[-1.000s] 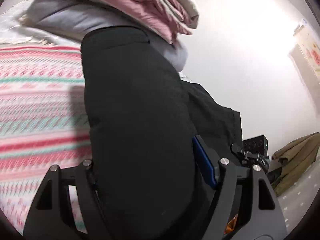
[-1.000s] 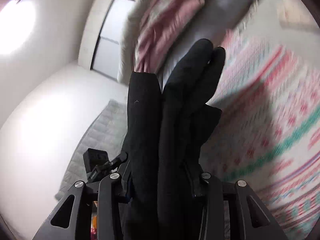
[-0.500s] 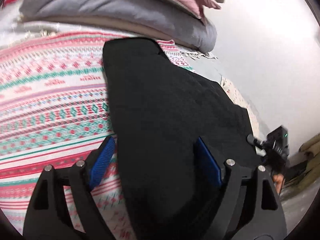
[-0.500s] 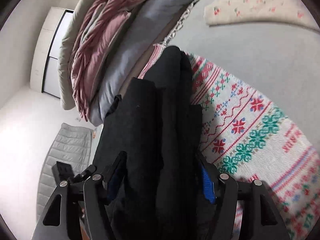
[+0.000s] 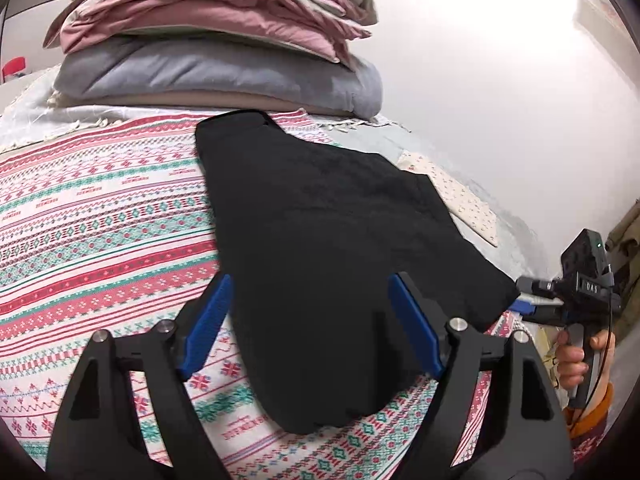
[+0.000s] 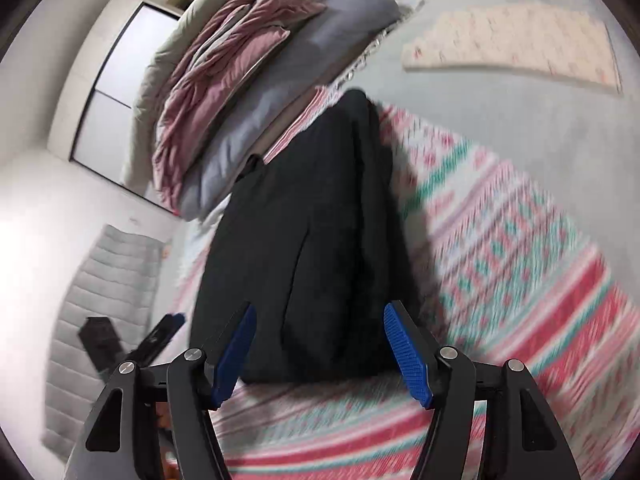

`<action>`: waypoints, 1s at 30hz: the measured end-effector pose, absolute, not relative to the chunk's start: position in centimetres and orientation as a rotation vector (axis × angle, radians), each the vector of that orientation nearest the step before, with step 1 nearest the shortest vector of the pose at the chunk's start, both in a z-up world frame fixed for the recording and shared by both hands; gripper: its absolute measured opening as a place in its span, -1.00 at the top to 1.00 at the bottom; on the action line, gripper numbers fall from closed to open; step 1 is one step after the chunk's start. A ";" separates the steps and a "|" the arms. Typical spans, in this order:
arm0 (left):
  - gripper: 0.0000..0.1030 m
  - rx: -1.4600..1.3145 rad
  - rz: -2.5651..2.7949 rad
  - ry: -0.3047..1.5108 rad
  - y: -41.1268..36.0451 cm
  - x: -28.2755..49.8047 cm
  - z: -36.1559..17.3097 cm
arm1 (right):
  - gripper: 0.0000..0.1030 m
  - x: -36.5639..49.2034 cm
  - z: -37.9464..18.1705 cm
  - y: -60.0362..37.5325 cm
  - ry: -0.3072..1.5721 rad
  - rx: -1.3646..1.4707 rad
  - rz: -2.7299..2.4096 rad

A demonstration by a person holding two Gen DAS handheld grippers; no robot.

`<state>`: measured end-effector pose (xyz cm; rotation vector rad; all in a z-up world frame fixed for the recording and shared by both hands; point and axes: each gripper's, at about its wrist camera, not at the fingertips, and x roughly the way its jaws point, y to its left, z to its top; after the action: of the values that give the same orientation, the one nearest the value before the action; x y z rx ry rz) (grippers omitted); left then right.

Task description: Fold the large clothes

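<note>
Black garment (image 5: 332, 240) flat on patterned blanket (image 5: 100, 216), below stacked bedding (image 5: 216, 40). Left tool (image 5: 310, 320) narrowing, pads off cloth. Right tool (image 6: 320, 350) spread, empty. Only left view: hand (image 5: 576, 354) gripping right tool.

A bed under a patterned red, green and white blanket (image 5: 100, 216) lies below the jaws. Ahead of them rises a stack of folded bedding (image 5: 216, 36), grey, pink and beige, against a pale wall (image 5: 500, 80), with a white wardrobe (image 6: 116, 92) beyond

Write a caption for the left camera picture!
Open left tool over black garment lying on the patterned blanket.
</note>
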<state>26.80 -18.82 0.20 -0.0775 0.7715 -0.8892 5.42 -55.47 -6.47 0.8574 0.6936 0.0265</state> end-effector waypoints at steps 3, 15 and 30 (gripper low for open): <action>-0.35 -0.075 -0.893 0.759 -20.0 26.6 0.1 | -0.34 6.6 -7.4 -53.9 0.735 0.877 0.055; -0.11 -0.017 -0.947 0.710 -22.9 23.9 -1.8 | 0.44 7.0 -4.6 -54.7 0.556 0.694 -0.091; -0.74 0.126 -0.676 0.887 -21.6 19.9 1.2 | -0.53 2.8 -3.7 -51.9 0.670 0.576 -0.344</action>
<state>19.88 -21.57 1.18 0.1258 0.8872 -0.6764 2.83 -51.94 -3.67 0.5759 0.6698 -0.3439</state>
